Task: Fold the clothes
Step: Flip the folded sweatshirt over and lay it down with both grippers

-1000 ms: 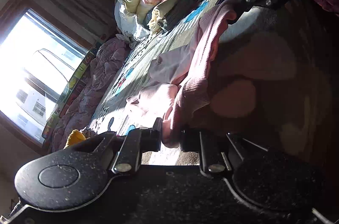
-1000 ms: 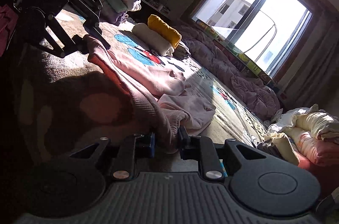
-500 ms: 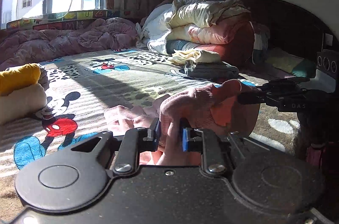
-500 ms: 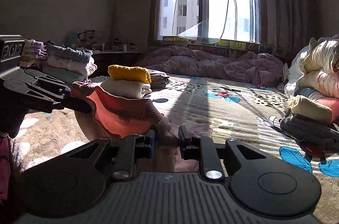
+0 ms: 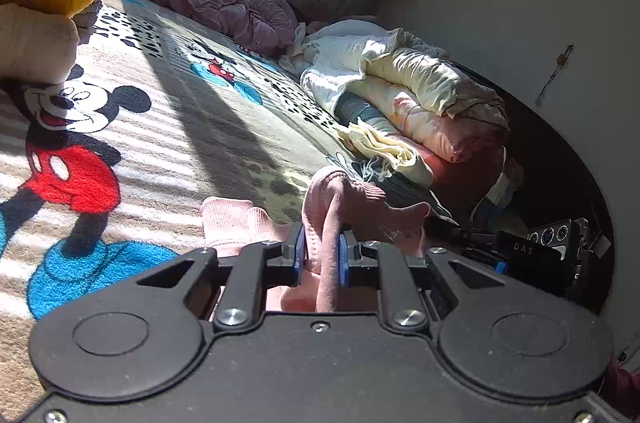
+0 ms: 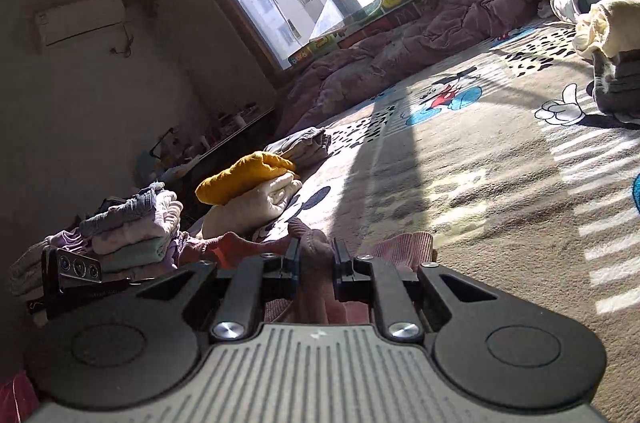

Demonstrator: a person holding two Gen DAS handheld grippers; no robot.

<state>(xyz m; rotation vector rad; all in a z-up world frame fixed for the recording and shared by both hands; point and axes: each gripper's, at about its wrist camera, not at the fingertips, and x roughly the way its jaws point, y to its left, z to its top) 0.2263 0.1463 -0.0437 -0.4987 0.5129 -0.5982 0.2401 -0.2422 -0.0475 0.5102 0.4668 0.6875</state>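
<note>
A pink ribbed garment [image 5: 360, 201] lies bunched on the Mickey Mouse blanket [image 5: 168, 143]. My left gripper [image 5: 320, 249] pinches a thick fold of it between its blue pads, jaws closing on the cloth. In the right wrist view the same pink garment [image 6: 404, 245] shows a ribbed edge past the fingers. My right gripper [image 6: 314, 257] clamps another fold, its jaws also closing. Each gripper appears low at the edge of the other's view: the right gripper [image 5: 540, 251] at the right, the left gripper [image 6: 76, 269] at the left. The cloth under both grippers is hidden.
A yellow roll on a cream roll [image 6: 248, 179] sits close by at the left. A stack of folded clothes [image 6: 132, 227] stands beyond the left gripper. A purple quilt [image 6: 420, 51] lines the window side. Piled bedding [image 5: 420, 95] and a grey garment [image 6: 616, 83] lie to the right.
Both grippers have rolled hard and swept across the blanket with the pink garment held. The stretched edge between them has collapsed into a low bunch by the fingers.
</note>
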